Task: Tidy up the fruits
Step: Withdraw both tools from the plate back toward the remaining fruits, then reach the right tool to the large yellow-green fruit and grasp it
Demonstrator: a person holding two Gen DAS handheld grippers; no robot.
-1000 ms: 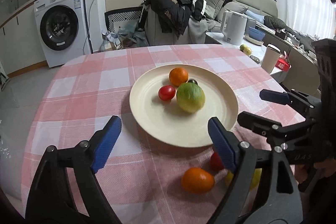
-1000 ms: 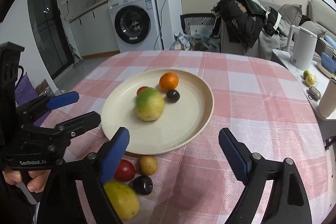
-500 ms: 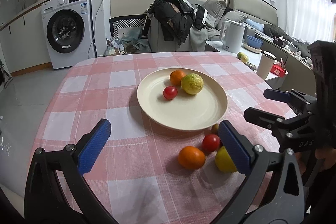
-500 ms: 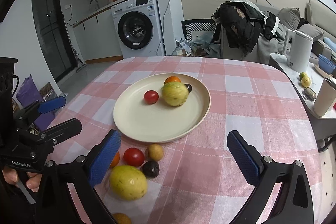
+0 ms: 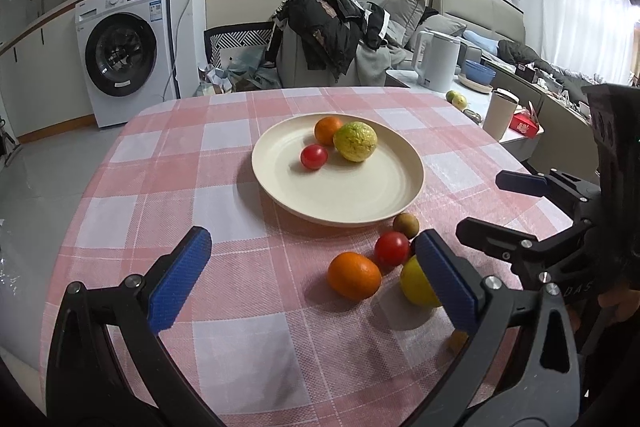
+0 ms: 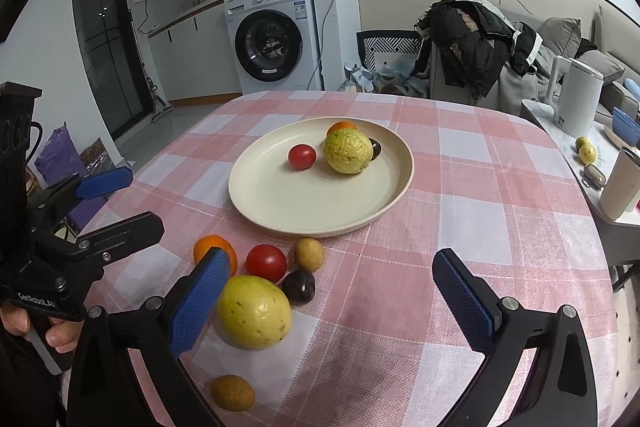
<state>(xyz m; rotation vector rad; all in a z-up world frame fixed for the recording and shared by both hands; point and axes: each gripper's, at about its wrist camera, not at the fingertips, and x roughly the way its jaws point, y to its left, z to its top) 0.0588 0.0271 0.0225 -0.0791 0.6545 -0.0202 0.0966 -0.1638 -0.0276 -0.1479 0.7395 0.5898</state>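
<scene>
Looking across the table point(image 6: 500, 195) with its pink-and-white checked cloth, we go from left to right. Our left tongs point(image 5: 316, 275) stand wide with nothing between the blue pads; their jaws have just been opening. In the right wrist view the left tongs point(image 6: 116, 203) appear at the left edge, gripped by a hand point(image 6: 60, 331), apart from every fruit.

Near the front edge of the table lies a loose cluster of fruit. Leftmost is an orange point(image 6: 208, 247), then a red tomato point(image 6: 266, 263) just beside it, then a small brown fruit point(image 6: 309, 254) close to the plate's rim. Below these sit a large yellow-green fruit point(image 6: 254, 311) and a dark plum point(image 6: 299, 286), which touches the tomato or nearly so. Another small brown fruit point(image 6: 233, 392) lies alone, nearest to us.

Beyond the cluster stands the cream plate point(image 6: 280, 203). On it, a small tomato point(image 6: 301, 156) lies to the left, a second yellow-green fruit point(image 6: 348, 151) beside it, an orange point(image 5: 327, 130) behind, and a dark fruit point(image 6: 376, 148) half hidden to the right.

Our right tongs point(image 6: 340, 301) are also wide and hold nothing; their jaws have just been opening too. The left pad sits in front of the orange and the large yellow-green fruit; whether it touches them we cannot tell.
</scene>
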